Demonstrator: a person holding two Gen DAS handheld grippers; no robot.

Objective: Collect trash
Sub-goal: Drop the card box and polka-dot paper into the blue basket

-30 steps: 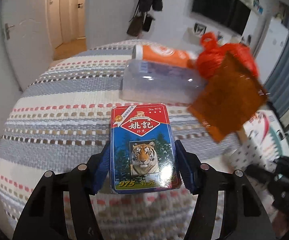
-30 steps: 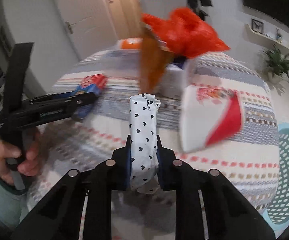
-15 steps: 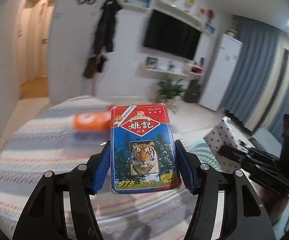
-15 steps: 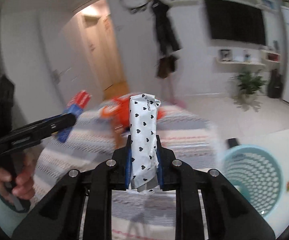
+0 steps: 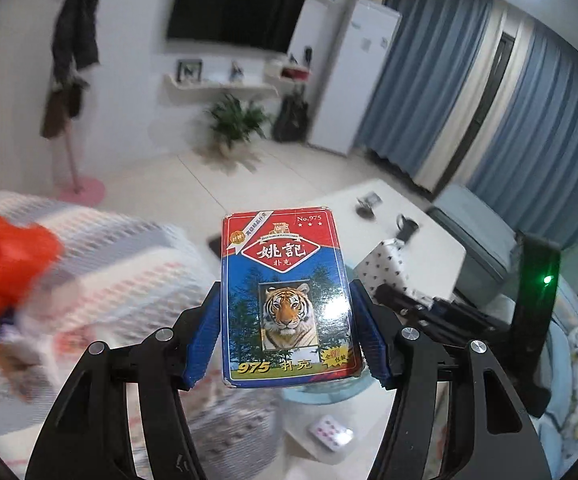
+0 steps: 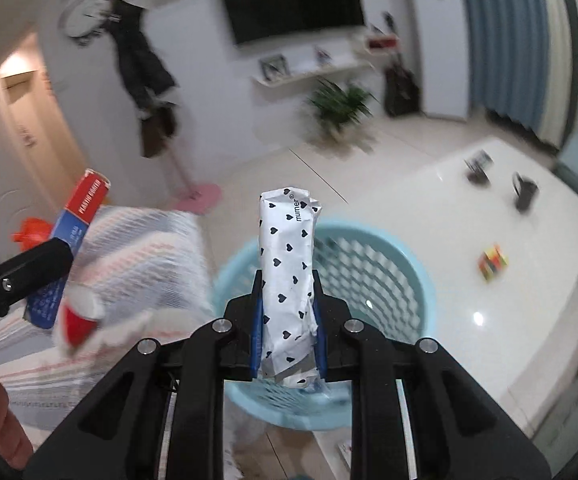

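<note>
My left gripper (image 5: 287, 312) is shut on a red and blue playing card box (image 5: 287, 280) with a tiger picture, held upright in the air. The box also shows at the left of the right wrist view (image 6: 75, 224). My right gripper (image 6: 287, 312) is shut on a white packet with black hearts (image 6: 287, 272) and holds it above a light blue perforated basket (image 6: 373, 264) on the floor. In the left wrist view the packet (image 5: 385, 268) shows at the right and part of the basket rim (image 5: 321, 394) shows under the box.
The round table with the striped cloth (image 5: 101, 264) lies to the left, with an orange bag (image 5: 5, 260) on it. A white low table (image 6: 489, 208) carries dark cups. A small pack (image 5: 331, 436) lies on the floor. A potted plant (image 5: 235, 120) stands by the wall.
Both grippers have swung right, away from the striped table. The blue basket now sits right under the right gripper's packet. Both grips are unchanged.
</note>
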